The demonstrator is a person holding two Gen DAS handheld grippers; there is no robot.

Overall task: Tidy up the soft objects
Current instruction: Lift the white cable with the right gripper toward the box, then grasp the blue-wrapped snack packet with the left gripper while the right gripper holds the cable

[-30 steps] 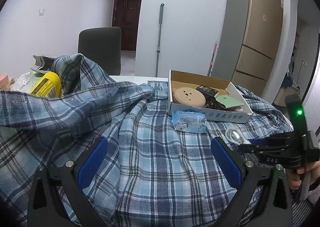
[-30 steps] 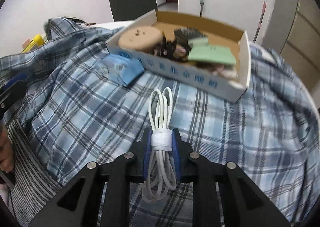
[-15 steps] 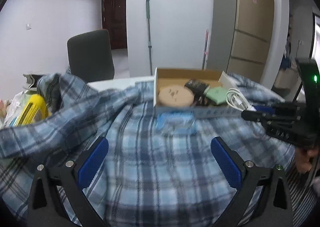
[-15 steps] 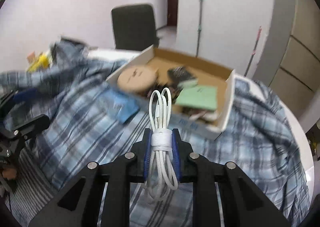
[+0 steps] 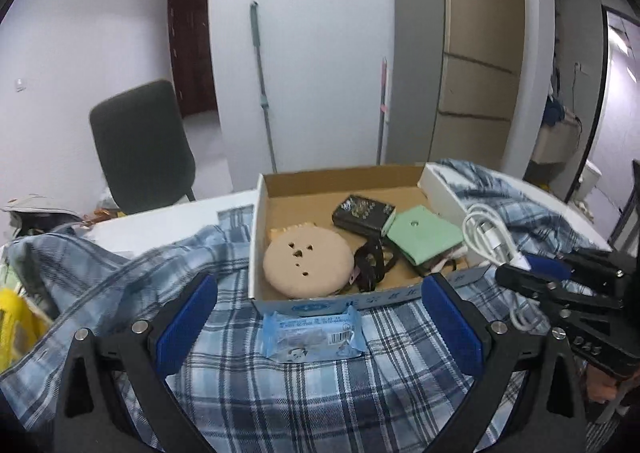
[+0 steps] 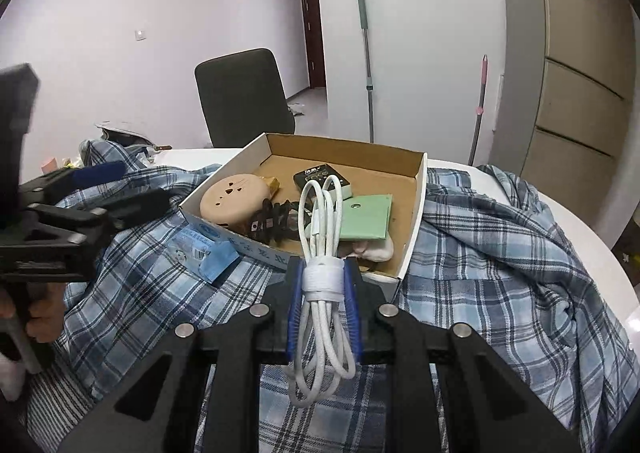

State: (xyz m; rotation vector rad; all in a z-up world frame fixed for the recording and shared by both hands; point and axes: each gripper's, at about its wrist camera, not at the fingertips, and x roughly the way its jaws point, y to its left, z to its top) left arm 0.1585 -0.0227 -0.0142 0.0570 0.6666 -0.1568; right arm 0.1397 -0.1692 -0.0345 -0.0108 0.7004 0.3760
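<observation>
My right gripper is shut on a coiled white cable and holds it above the near edge of an open cardboard box. It shows in the left wrist view at the box's right corner, cable in it. The box holds a round tan pad, a black packet and a green pouch. My left gripper is open and empty over a blue plaid shirt, with a blue wipes pack between its fingers.
The shirt covers most of a round white table. A dark chair stands behind the table. A yellow object lies at the left edge. A mop leans on the far wall beside a tall cabinet.
Both grippers have risen and moved toward the box. The right one has carried the cable up from the shirt to the box's front edge. The left stays open.
</observation>
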